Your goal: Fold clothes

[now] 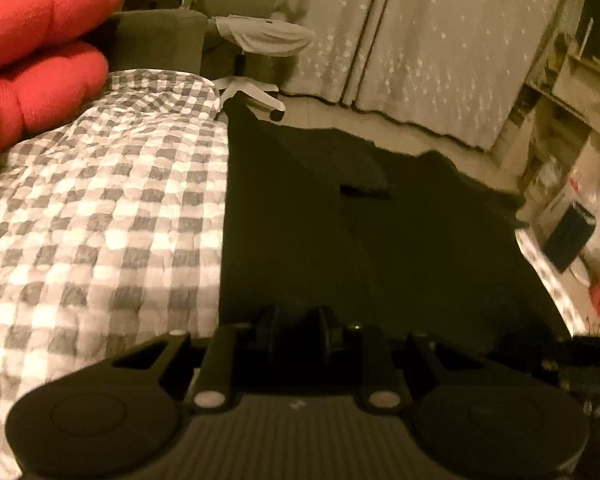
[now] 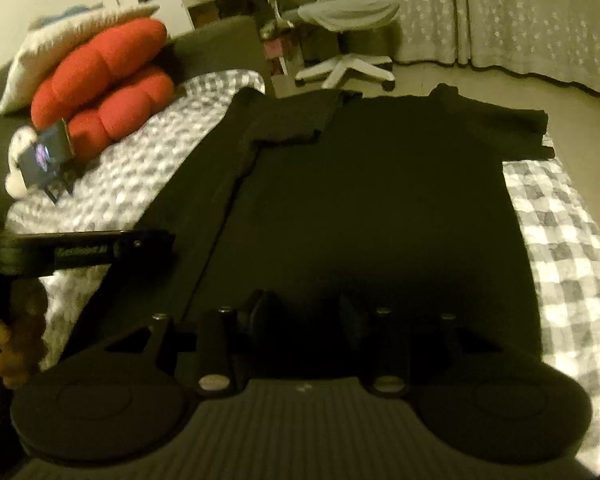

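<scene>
Left wrist view first: the left hand-held gripper [image 1: 298, 320] sits at the bottom centre of the frame, low over the black garment [image 1: 360, 240], which spreads straight ahead and to the right across the checked bedspread [image 1: 100, 220]. Its fingers [image 1: 270, 326] stand a little apart; dark on dark, I cannot tell whether any cloth is between them. The garment's left edge runs straight up the frame, its long axis pointing away from the gripper. Red cushions [image 1: 44, 52] fill the upper left.

Over to the right wrist view: the right hand-held gripper [image 2: 304, 308] is also at bottom centre, at the near hem of the black garment [image 2: 380, 200], fingers parted with a visible gap, and whether cloth is pinched is again unclear. A folded-in strip with a sleeve lies along the left side. The left hand-held gripper's body [image 2: 80, 256] enters at mid left, just beside that strip, so it looks nearer that edge. An office chair [image 2: 348, 40] stands beyond the bed; motion blur softens everything.
</scene>
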`<control>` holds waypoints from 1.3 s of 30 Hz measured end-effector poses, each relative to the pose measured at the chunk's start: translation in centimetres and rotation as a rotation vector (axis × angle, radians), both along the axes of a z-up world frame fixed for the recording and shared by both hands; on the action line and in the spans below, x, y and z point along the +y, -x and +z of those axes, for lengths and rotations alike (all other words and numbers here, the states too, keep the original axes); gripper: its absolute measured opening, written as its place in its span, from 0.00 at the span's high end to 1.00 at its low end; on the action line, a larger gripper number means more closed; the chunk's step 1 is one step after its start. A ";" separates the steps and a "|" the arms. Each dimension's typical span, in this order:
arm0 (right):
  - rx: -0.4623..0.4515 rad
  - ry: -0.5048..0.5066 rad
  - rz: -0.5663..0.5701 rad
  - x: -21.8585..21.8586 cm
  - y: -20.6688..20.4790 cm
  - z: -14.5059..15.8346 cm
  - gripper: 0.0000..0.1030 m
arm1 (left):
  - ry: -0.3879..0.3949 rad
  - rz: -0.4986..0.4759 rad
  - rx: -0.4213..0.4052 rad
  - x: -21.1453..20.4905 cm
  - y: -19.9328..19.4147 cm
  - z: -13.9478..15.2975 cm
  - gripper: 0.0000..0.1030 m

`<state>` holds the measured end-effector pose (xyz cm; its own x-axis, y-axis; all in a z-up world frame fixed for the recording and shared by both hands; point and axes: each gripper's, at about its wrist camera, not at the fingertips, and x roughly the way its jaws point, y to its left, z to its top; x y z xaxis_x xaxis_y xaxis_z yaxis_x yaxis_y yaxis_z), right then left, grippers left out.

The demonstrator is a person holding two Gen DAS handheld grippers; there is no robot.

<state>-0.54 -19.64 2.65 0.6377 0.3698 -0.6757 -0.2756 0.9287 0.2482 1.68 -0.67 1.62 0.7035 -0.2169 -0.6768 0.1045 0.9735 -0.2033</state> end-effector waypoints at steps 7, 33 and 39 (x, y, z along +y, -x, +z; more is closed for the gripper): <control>-0.056 0.023 0.006 -0.2 -0.5 -0.1 0.54 | -0.026 0.014 -0.065 -0.8 -1.8 -0.6 0.79; -0.177 0.230 -0.095 2.6 -3.1 -2.0 0.00 | -0.192 0.087 -0.131 -2.5 -3.0 -1.9 0.00; -0.177 0.228 -0.098 2.6 -3.0 -2.0 0.00 | -0.187 0.087 -0.129 -2.5 -3.0 -1.9 0.00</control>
